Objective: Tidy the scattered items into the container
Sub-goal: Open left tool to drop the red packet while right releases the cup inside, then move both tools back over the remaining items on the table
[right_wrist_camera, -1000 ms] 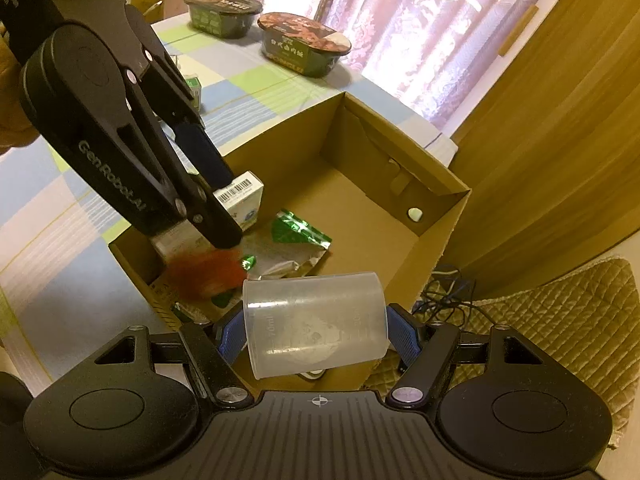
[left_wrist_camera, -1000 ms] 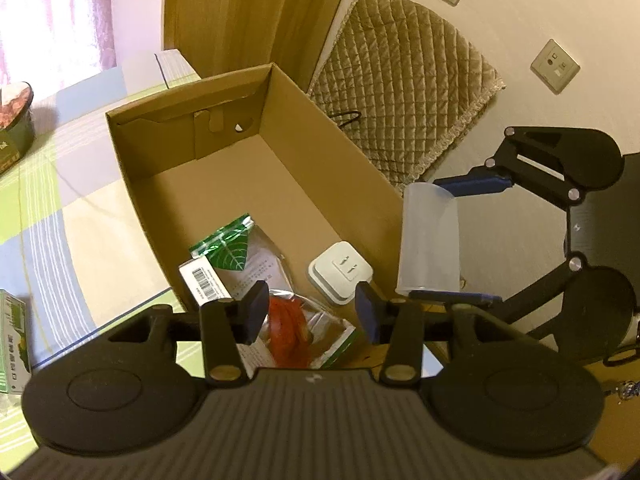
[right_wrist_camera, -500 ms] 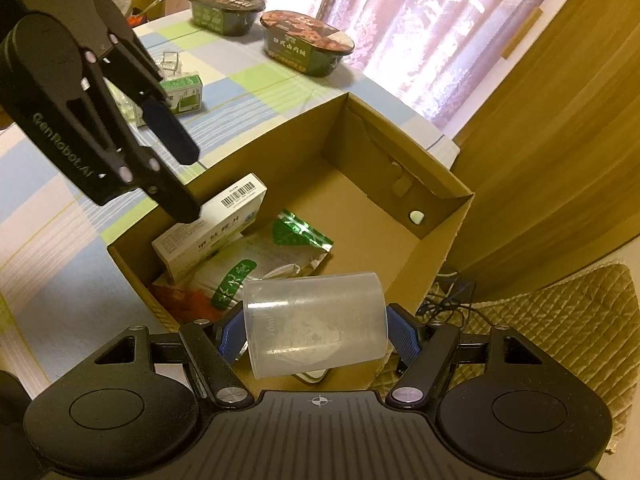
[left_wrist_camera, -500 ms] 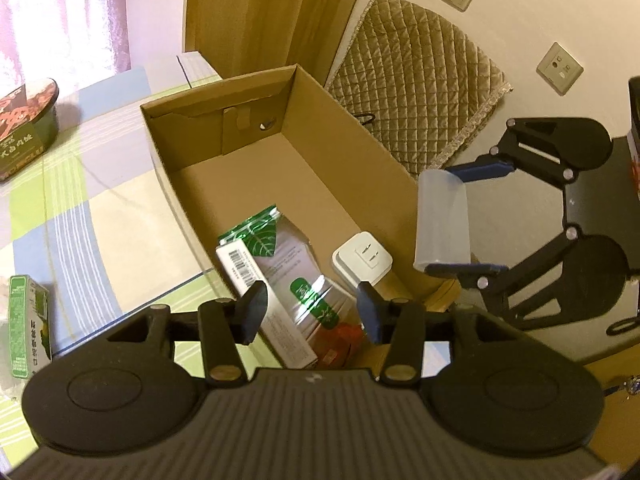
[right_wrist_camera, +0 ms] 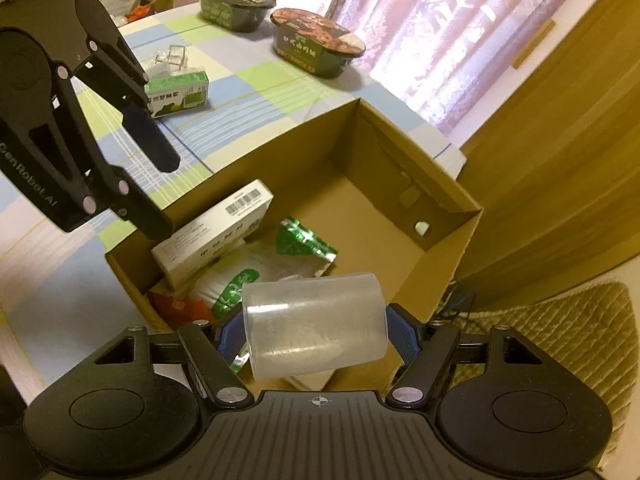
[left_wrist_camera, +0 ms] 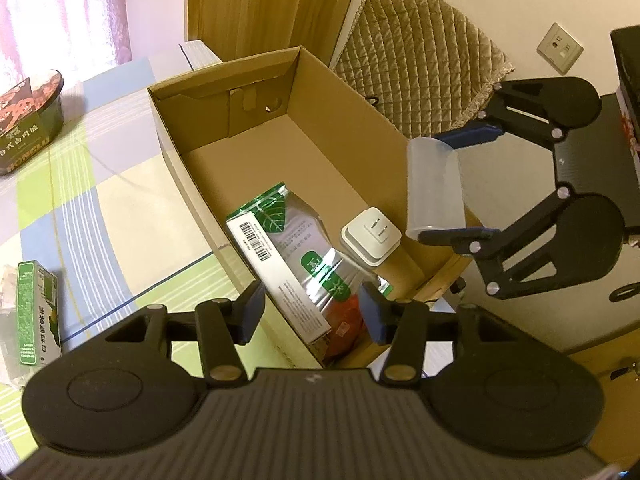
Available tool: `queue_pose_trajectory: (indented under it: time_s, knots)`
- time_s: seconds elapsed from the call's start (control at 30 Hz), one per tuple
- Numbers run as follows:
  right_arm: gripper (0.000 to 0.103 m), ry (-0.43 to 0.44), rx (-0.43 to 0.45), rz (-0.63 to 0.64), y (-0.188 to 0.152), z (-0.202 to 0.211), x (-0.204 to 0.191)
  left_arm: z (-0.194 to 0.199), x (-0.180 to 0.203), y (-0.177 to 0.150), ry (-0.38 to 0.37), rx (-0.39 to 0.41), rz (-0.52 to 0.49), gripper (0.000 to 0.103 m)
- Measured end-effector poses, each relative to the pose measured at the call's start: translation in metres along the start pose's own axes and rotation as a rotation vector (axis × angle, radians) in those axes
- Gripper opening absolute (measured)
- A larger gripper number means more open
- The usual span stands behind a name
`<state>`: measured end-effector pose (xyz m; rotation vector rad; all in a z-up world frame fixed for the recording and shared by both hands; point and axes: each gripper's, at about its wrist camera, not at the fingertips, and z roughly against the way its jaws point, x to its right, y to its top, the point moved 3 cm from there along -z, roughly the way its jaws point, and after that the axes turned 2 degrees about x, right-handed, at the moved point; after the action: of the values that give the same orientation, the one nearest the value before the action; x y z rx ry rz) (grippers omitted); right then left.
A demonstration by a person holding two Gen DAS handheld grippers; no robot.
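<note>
Translucent plastic cup (right_wrist_camera: 316,326), cylindrical and frosted, is being held sideways between the blue pads of the right hand-held gripper (right_wrist_camera: 316,336), which is clamping it across its wall. It is hanging above the near right corner of the open brown cardboard box (left_wrist_camera: 320,92), close over that corner's rim rather than over the bare floor of the box. From the left wrist view the cup (left_wrist_camera: 434,192) is sitting partly outside the box's right wall, so letting go here is risking a strike on the rim and a tumble off the counter's edge towards the quilted beige cushion (left_wrist_camera: 420,64) below. A thin, smooth cup is also liable to slip or flex under the pads.

The left hand-held gripper (left_wrist_camera: 312,310) is holding nothing, its jaws standing apart, hovering over the box's near left edge. The two tools are working close together, and a careless swing is likely to knock them.

The box's near end is already crowded: a white carton with a barcode (left_wrist_camera: 276,268), a silver and green foil pouch (left_wrist_camera: 316,248), a white square plug adapter (left_wrist_camera: 370,236) and something red beneath. A cup dropped there is likely to bounce or roll; the far half is lying bare and looks safer.

A small green carton (left_wrist_camera: 36,312) and two dark instant-noodle bowls (right_wrist_camera: 316,46) are waiting on the checked counter (left_wrist_camera: 100,200).
</note>
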<state>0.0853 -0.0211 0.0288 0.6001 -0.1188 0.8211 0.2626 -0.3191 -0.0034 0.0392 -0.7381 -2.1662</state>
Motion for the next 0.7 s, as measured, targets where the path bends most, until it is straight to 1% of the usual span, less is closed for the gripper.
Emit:
queue_pose_trajectory:
  time_s: [0.07, 0.1, 0.13, 0.2, 0.3, 0.47, 0.7]
  knots:
    - [0.076, -0.014, 0.011, 0.027, 0.002, 0.000, -0.002, 0.000, -0.001, 0.000, -0.002, -0.001, 0.001, 0.047]
    - [0.095, -0.024, 0.017, 0.041, 0.002, -0.001, -0.002, 0.000, -0.001, -0.001, -0.002, -0.002, 0.002, 0.047]
    - [0.103, -0.039, 0.028, 0.051, 0.003, 0.000, -0.002, 0.000, -0.002, -0.002, -0.003, -0.003, 0.003, 0.047]
    - [0.103, -0.043, 0.058, 0.053, 0.004, 0.004, -0.002, 0.000, -0.004, -0.003, -0.005, -0.006, 0.008, 0.047]
    - [0.103, -0.051, 0.058, 0.031, 0.006, 0.005, 0.001, 0.001, -0.008, -0.006, 0.000, -0.007, 0.011, 0.047]
    - [0.103, -0.060, 0.050, 0.030, 0.006, 0.010, 0.000, 0.005, -0.016, -0.011, 0.010, -0.004, 0.027, 0.047]
    - [0.103, -0.076, 0.054, -0.002, 0.005, 0.024, -0.003, 0.017, -0.018, -0.019, 0.016, 0.004, 0.032, 0.047]
